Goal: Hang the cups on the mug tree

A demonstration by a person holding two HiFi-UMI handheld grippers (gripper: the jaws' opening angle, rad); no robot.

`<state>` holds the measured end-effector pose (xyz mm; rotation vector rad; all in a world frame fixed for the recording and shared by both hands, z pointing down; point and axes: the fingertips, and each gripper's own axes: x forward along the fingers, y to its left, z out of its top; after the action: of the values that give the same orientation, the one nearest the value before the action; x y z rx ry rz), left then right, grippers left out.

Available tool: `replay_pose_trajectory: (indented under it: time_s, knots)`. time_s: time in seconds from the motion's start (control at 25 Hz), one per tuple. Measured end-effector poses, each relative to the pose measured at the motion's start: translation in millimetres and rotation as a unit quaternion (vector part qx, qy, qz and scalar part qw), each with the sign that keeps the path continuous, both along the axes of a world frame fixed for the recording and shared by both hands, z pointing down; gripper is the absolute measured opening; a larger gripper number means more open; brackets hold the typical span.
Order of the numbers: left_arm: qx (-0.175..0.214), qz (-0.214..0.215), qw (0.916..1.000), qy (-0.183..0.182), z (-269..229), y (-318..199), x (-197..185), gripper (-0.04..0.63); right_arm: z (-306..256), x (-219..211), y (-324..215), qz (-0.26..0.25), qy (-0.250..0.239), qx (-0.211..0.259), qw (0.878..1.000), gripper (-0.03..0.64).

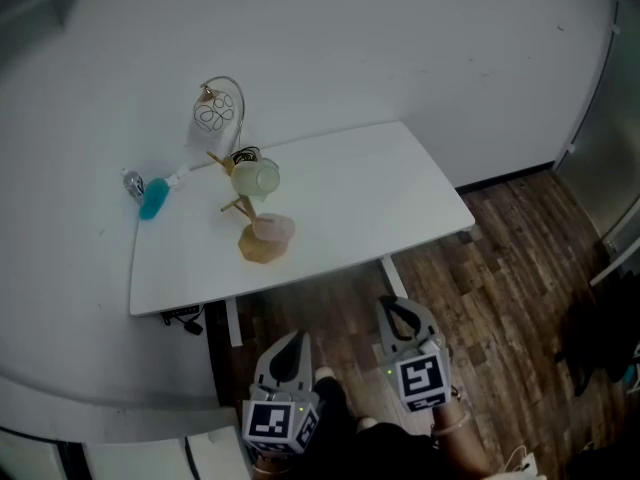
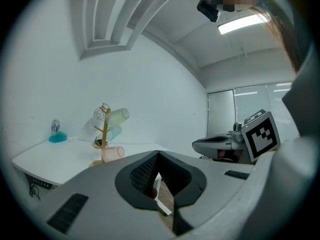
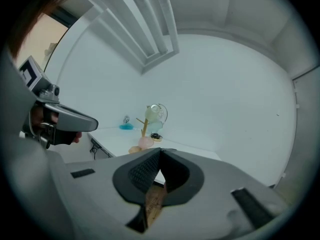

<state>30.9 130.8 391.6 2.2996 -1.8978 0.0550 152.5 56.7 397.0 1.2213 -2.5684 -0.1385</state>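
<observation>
Closest to the camera are two hand-held grippers, low over the wooden floor [image 1: 500, 268] and well apart from the worktop [image 1: 370, 198]. Left hand-held gripper [image 1: 290, 343] has its jaws pressed together with nothing between them. Right hand-held gripper [image 1: 398, 308] is the same: its jaws are closed and empty. Each one carries a cube with black and white squares.

Farther off, on the left part of the white worktop, stands the mug tree [image 1: 255, 250]. It has a round, light brown foot, a thin wooden pole with short pegs sticking out, and a curly wire loop on top. A pale green cup [image 1: 256, 177] hangs high on it. A pink cup [image 1: 274, 227] sits low, just above the foot. From the left gripper view, a light blue cup [image 2: 114, 133] shows between these two.

A small dark round thing [image 1: 243, 155] lies just behind the tree. A bright blue thing [image 1: 153, 199] lies at the far left edge of the worktop.
</observation>
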Motion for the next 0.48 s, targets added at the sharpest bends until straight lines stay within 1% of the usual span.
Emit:
replay_pose_trajectory:
  time_s: [0.2, 0.48]
  knots:
    - [0.007, 0.001, 1.0, -0.001, -14.6, 33.3, 19.3, 0.0, -9.2, 32.4, 35.8, 0.016, -0.022, 0.005, 1.0, 0.005]
    - [0.018, 0.015, 0.9997, -0.005, -23.1, 72.0, 46.9, 0.0, -30.1, 61.3, 78.9, 0.027, -0.059, 0.033, 0.997, 0.005]
